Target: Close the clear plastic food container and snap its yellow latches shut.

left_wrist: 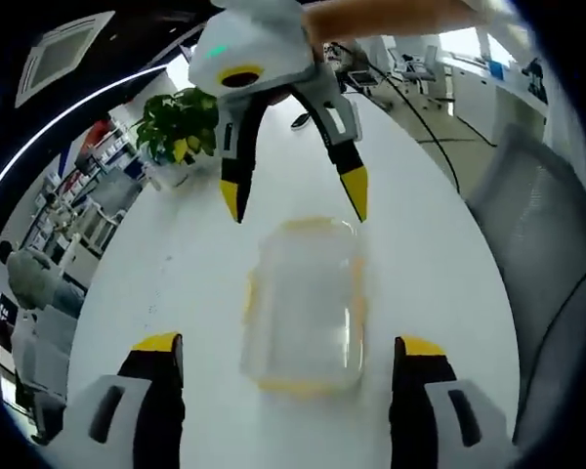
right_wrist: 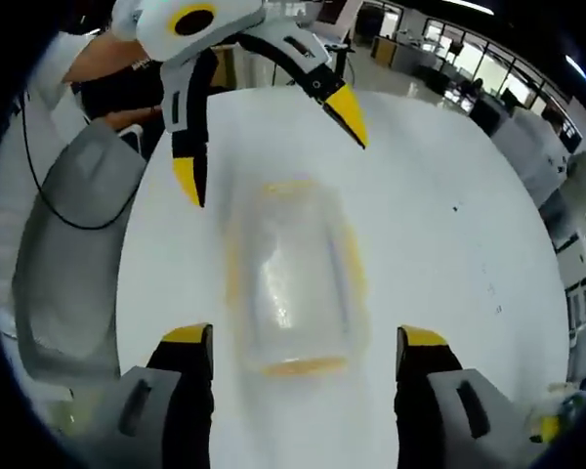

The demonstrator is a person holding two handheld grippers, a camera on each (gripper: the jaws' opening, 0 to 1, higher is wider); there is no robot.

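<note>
Both spread wide, left gripper (left_wrist: 283, 366) and right gripper (right_wrist: 303, 362) face each other over the clear container (left_wrist: 305, 305) on the desk (left_wrist: 176, 274); press each yellow latch squarely.

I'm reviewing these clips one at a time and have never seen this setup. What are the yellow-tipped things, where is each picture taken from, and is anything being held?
There is no robot here. A person holds a pair of hand tongs in each hand, and a fisheye camera rides on each pair, looking forward along its two jaws.

In the left gripper view, the left tongs rise from the bottom with their jaws wide apart, and the right tongs come in from the top, also open. The right gripper view is the mirror case: the right tongs at the bottom, the left tongs at the top.

Between them, on a white table, lies the clear plastic food container with yellow edges. Both pictures are blurred, so I cannot tell whether the latches are shut. Nothing is held. A potted plant stands farther back.
</note>
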